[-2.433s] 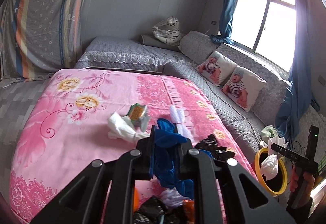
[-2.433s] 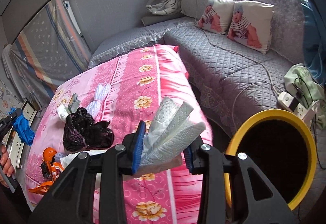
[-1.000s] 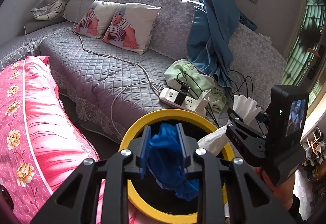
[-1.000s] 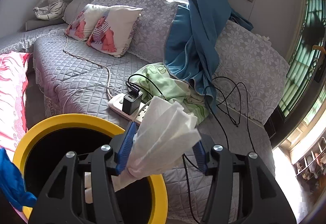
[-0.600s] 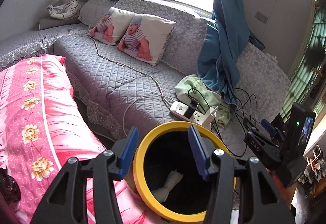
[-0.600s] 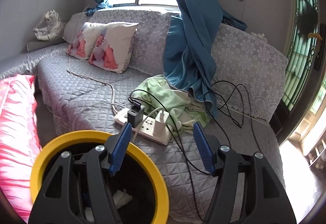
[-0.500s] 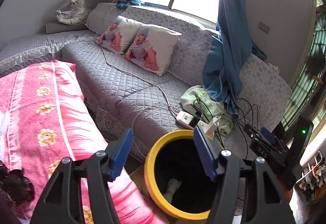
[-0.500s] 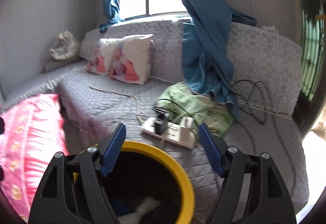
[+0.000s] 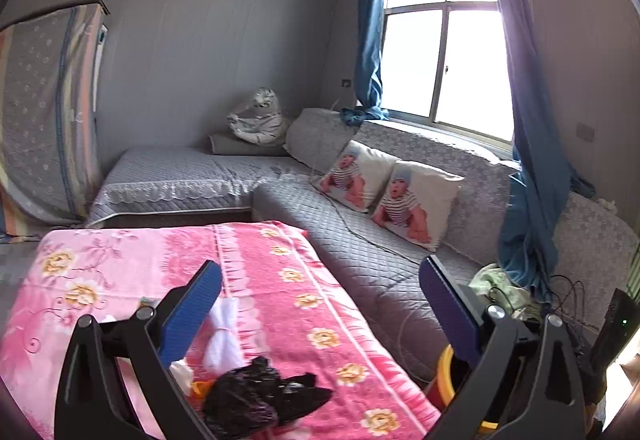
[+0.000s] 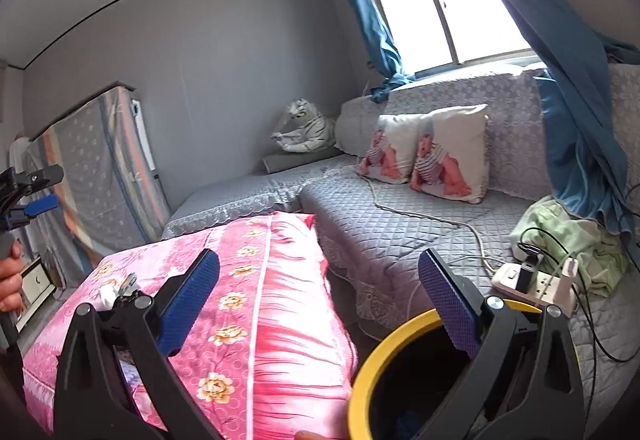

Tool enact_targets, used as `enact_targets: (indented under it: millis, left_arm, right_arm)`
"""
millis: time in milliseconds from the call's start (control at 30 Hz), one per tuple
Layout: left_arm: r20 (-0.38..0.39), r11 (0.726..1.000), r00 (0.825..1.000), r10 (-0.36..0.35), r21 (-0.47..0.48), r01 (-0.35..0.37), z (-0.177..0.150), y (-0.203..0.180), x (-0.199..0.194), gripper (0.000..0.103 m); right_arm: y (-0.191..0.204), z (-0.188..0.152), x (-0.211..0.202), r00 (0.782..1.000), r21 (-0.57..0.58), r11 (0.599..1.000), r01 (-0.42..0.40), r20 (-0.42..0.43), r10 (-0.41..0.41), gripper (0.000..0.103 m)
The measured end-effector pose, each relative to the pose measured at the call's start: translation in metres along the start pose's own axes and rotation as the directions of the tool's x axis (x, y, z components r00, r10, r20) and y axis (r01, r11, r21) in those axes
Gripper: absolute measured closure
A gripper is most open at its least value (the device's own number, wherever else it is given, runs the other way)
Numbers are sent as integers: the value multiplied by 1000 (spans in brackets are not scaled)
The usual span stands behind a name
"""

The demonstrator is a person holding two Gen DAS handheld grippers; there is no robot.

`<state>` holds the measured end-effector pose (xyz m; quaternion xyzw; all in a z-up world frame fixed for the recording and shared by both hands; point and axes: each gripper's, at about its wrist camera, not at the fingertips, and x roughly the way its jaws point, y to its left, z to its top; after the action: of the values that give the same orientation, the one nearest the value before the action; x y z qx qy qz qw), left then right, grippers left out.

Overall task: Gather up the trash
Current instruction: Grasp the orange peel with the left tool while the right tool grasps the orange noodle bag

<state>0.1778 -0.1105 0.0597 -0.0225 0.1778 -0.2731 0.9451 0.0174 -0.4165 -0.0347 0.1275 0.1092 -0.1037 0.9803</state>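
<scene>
Here, left tongs (image 9: 320,304) and right tongs (image 10: 319,292) just spread wide, nothing between, no legible writing anywhere.

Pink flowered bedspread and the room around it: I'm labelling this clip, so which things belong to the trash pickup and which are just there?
Belongs to the job:
crumpled black plastic bag
white tissue wad
orange wrapper scrap
yellow-rimmed round bin

Just lying about:
pink flowered bedspread
two baby-print cushions
plush white tiger
white power strip
green cloth
</scene>
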Motion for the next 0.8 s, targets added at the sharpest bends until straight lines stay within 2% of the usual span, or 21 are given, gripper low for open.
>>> enact_targets:
  millis: [133,200,267,300,400,533,800]
  left_arm:
    - [-16,993,993,113,39,-113,-13,47,-22,8]
    - [-38,987,987,155,44,-153,-25,71,-33,8]
    - [-64,979,978,199,45,-197,-39,94,-41,8]
    - [-79,975,972,221,46,-218,-48,105,-46,8]
    - [-114,965,958,262,46,-258,-74,132,-58,8]
    - [-170,957,942,290,35,-288,-106,161,-64,8]
    - [-282,955,918,279,-20,-297,-146,190,-53,8]
  right_arm:
    - [40,-13,4,991,-16,992,-128,-45,128,8]
    - [60,-22,6,973,-19,978,-208,-102,205,8]
    - [83,-33,3,944,-57,951,-302,-154,291,8]
    - [96,-40,0,936,-84,942,-326,-169,309,8]
    - [129,-59,-6,910,-139,912,-385,-224,350,8]
    - [160,-88,-8,849,-132,874,-467,-341,403,8]
    - [201,-126,0,778,-139,845,-517,-488,396,8]
